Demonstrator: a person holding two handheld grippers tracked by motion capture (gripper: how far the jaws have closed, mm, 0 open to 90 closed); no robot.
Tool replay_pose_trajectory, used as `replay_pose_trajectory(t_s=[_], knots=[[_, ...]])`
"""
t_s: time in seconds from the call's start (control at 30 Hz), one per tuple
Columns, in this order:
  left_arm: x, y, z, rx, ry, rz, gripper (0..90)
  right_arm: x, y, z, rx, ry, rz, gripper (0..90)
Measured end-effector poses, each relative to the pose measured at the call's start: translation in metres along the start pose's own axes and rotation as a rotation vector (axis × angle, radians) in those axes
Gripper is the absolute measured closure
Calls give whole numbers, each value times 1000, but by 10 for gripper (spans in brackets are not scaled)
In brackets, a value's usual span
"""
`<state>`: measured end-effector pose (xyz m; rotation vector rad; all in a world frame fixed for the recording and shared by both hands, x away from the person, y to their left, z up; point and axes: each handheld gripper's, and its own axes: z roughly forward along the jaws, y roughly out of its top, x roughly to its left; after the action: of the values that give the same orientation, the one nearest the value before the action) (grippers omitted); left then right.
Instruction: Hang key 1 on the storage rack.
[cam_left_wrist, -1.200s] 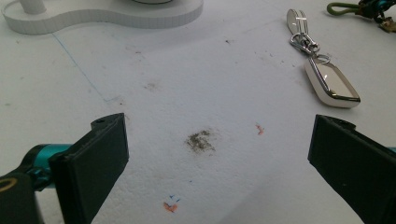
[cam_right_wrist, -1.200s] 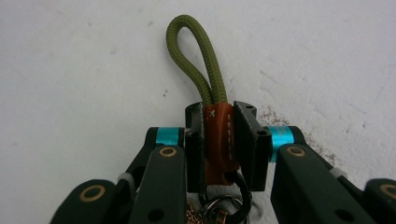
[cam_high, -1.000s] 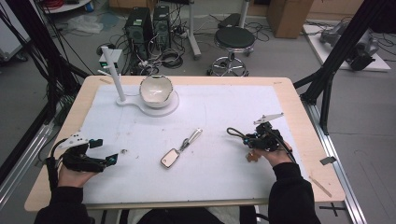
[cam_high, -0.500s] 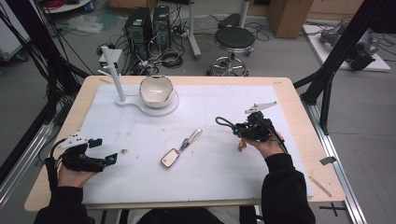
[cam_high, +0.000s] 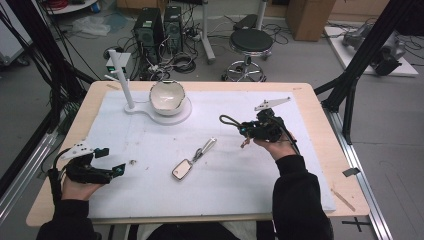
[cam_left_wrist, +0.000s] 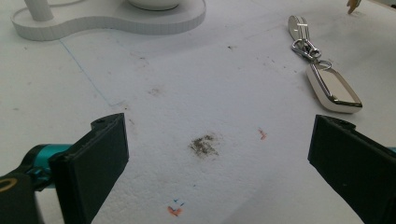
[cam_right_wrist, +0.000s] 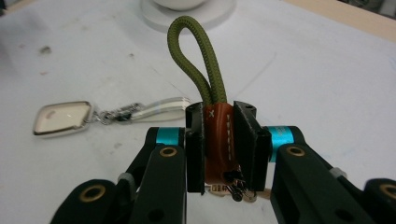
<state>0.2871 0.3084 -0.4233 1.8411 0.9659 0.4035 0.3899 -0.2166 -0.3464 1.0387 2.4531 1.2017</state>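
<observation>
The right gripper (cam_right_wrist: 218, 140) is clamping a brown leather tag with an olive-green cord loop (cam_right_wrist: 198, 60), hovering at 3 o'clock of the silver metal keychain (cam_high: 192, 160). The left gripper (cam_high: 107, 161) is sitting wide open, holding nothing, at 8 o'clock.

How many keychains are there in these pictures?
2. One keychain with a silver rectangular tag lies on the white mat near the table's middle. The other, a brown leather fob with an olive cord loop, is clamped in the right gripper, off the mat.
</observation>
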Motion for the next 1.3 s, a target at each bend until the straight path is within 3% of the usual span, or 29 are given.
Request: replay_pose_trajectory(t_s=[0.3,0.37,0.67,0.9,1.3], knots=[[0,0,-2,-10,5,1,55,6,19,6,-24,16,-15,751],[0,0,-2,-17,5,-1,55,11,27,10,-35,41,-31,751],[1,0,-2,-23,4,-4,55,25,46,27,-20,43,-70,751],[2,1,-1,-39,2,-2,55,45,65,51,23,72,-115,751],[4,1,-1,-53,-10,-10,55,77,99,82,-31,113,-142,752]])
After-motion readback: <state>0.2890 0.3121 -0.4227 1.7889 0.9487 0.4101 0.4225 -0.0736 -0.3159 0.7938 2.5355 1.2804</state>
